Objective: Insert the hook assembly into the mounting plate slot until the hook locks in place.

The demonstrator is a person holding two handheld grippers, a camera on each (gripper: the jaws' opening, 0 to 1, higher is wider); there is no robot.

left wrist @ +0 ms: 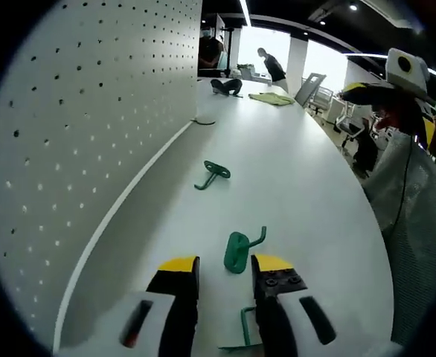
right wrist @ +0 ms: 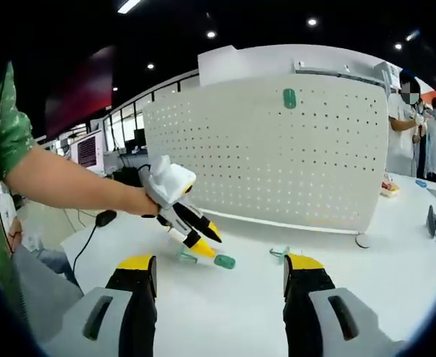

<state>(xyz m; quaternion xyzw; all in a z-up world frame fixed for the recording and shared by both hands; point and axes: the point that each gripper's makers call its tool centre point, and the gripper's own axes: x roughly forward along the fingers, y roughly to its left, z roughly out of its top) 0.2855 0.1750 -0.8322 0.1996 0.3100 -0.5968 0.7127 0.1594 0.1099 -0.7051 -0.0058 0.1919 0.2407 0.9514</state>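
White tabletop (left wrist: 300,193) is running long through an open office, with a pegboard (right wrist: 277,156) standing upright along one edge.

Nearest, the left gripper (left wrist: 225,269) is hovering low over the tabletop with its jaws parted and nothing between them; the near hook (left wrist: 242,250), green with a round base, is lying just ahead of the yellow tips, in line with the gap but not yet gripped. A third green piece (left wrist: 246,327) is lying under the gripper, partly hidden. Further along, a second hook (left wrist: 213,175) is resting flat, well apart from the first and nearer the pegboard edge. In the right gripper view the left gripper (right wrist: 203,242) is angling down at the near hook (right wrist: 224,262), with the second hook (right wrist: 279,253) just beyond.

The right gripper (right wrist: 219,277) is hanging wide open and empty, above the tabletop and back from the hooks. High on the pegboard a green plate (right wrist: 289,97) is sitting, likely the mounting slot. Far off, people are standing at the table's end.

The step in hand looks like the pickup. Doing it well probably means closing on the hook's base rather than its thin arm, squarely, so it is not twisting when pressed into the slot. Lifting slowly should help, while keeping both hooks and the plate in sight.
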